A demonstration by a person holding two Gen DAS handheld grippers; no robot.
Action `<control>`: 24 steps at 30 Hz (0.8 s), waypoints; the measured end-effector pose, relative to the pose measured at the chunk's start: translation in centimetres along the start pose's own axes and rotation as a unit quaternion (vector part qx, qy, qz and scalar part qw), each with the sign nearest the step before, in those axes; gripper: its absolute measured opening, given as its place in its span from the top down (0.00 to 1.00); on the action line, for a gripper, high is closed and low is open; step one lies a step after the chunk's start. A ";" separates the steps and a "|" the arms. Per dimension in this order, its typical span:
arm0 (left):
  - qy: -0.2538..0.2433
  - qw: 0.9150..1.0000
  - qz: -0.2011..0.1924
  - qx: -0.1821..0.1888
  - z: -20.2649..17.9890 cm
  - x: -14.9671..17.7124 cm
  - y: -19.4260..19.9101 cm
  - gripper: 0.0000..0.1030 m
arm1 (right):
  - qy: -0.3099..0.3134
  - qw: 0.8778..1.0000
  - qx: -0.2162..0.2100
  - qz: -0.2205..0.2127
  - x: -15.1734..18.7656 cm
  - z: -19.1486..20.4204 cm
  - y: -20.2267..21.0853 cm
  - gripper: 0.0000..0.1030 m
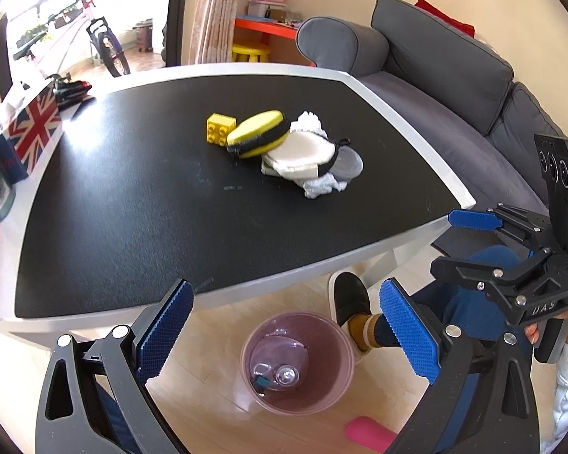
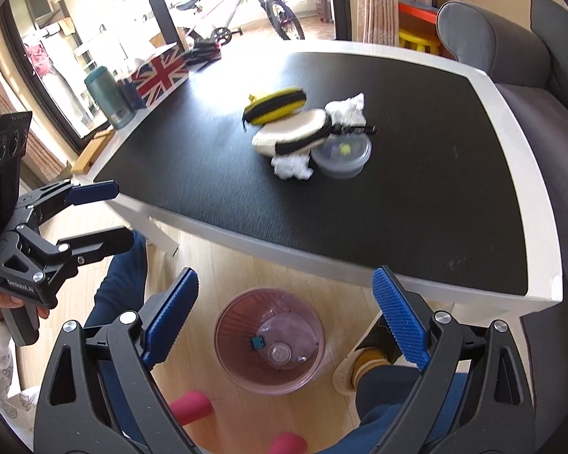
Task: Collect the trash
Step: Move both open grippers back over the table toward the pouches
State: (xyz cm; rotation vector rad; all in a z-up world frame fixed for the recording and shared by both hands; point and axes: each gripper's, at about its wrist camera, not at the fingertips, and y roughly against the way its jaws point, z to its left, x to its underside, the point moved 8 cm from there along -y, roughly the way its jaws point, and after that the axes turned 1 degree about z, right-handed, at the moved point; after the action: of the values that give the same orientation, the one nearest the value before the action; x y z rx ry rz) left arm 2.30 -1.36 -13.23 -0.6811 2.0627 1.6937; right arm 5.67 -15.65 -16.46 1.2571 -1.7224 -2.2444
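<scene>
While both grippers hang wide open and empty over the pink bin, left gripper and right gripper stand well short of crumpled tissues mid-table; only the left view shows a yellow brick.

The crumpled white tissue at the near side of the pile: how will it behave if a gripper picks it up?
The crumpled white tissue looks soft and floppy, so it would probably squash flat between the fingers. It seems very light. It lies against the white pouch and the plastic container, so pulling it may nudge them.
</scene>
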 end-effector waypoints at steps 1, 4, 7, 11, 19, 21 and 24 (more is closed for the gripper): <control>-0.001 1.000 -0.002 0.000 0.0 -0.3 0.1 0.08 | -0.001 1.000 0.001 -0.003 -0.4 -0.1 0.1 0.11; -0.004 1.000 -0.007 -0.002 0.2 -1.3 0.3 0.08 | -0.002 1.000 0.004 -0.016 -1.8 -0.6 0.7 0.10; -0.005 1.000 -0.010 -0.003 0.3 -2.2 0.3 0.08 | 0.001 1.000 0.009 -0.025 -3.0 -1.0 1.0 0.09; -0.005 1.000 -0.011 -0.002 0.6 -3.4 0.1 0.08 | 0.005 0.999 0.015 -0.030 -4.4 -1.6 1.1 0.09; -0.005 1.000 -0.008 0.002 0.9 -6.0 -1.0 0.08 | 0.006 0.999 0.020 -0.029 -6.0 -2.6 0.1 0.09; -0.004 1.000 -0.007 0.004 1.0 -6.7 -1.3 0.08 | 0.006 0.999 0.019 -0.028 -6.2 -2.7 -0.2 0.09; 0.001 1.000 -0.004 0.010 1.3 -7.9 -2.0 0.08 | 0.007 0.999 0.018 -0.026 -6.3 -2.8 -0.4 0.09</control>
State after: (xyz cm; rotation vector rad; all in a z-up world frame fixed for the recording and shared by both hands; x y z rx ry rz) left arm 9.84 0.58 -10.54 -0.6841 2.0711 1.6670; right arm 11.80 -14.59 -13.39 1.3355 -1.7539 -2.2365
